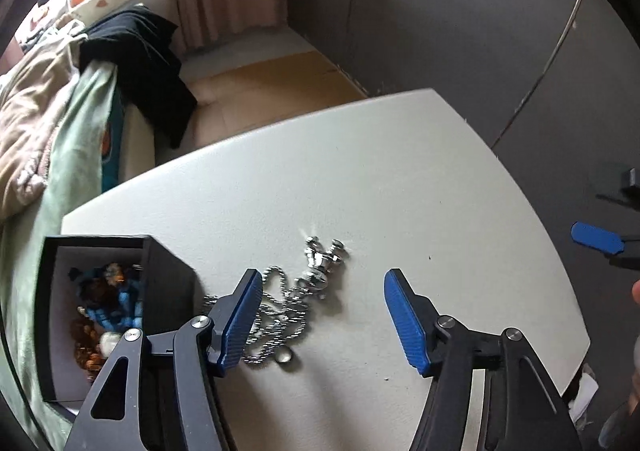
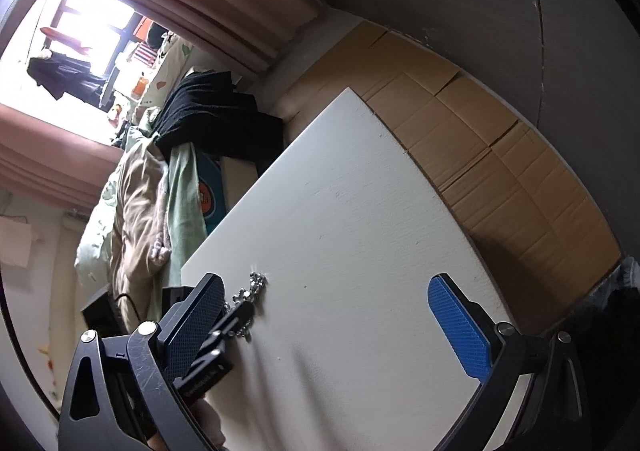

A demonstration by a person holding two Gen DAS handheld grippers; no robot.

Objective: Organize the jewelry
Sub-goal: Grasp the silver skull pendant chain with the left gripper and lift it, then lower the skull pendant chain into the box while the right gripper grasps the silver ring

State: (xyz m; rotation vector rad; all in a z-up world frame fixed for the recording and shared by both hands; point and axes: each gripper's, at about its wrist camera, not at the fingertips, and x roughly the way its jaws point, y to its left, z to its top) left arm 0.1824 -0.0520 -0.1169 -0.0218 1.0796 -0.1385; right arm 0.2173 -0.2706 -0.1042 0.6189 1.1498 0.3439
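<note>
My left tool (image 1: 322,321) hangs released over the silver chain (image 1: 280,311) on the table (image 1: 400,171), beside its black box (image 1: 168,275); my right tool (image 2: 326,325) waits released, empty.

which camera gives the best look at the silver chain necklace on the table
The left wrist view. There the silver chain necklace lies heaped on the white table, nearly whole, beside the black box. In the right wrist view only a small part of it shows, the rest hidden behind the left gripper.
</note>
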